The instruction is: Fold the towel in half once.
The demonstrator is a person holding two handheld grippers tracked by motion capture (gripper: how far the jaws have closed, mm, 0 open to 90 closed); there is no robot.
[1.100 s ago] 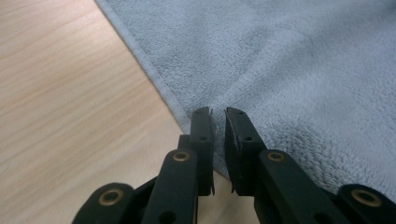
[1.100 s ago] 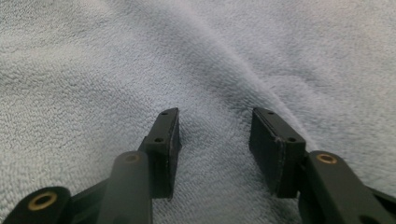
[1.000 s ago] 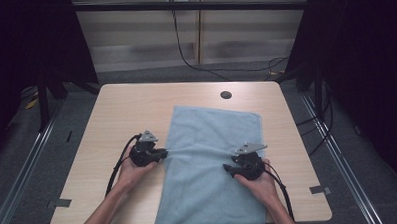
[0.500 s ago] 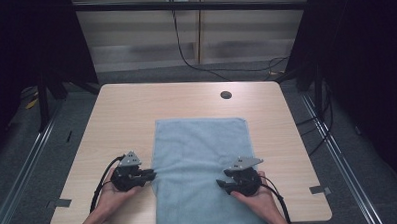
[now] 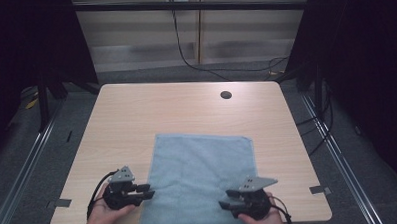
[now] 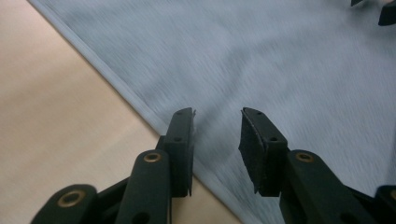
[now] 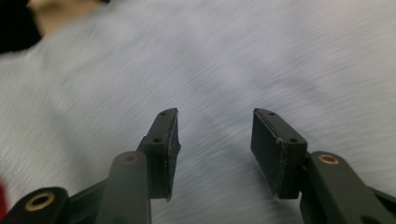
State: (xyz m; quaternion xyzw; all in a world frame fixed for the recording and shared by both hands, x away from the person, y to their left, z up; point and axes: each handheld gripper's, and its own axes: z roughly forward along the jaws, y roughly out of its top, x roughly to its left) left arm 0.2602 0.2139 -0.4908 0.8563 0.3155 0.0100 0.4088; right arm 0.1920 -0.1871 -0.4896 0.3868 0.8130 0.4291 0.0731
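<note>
A pale wooden tabletop (image 5: 137, 124) stands before dark curtains, and a light blue towel (image 5: 199, 177) lies flat on its near half, reaching the front edge. The left tool (image 5: 148, 191) sits at the towel's left hem; its jaws have just been opening, with the hem between them but not pinched. The right tool (image 5: 227, 199) hovers over the cloth near the front right, jaws apart, gripping nothing

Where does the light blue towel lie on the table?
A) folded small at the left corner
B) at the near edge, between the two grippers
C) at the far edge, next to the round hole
B: the light blue towel lies spread flat at the near edge, with the left gripper at its left border and the right gripper over its right part.
</note>
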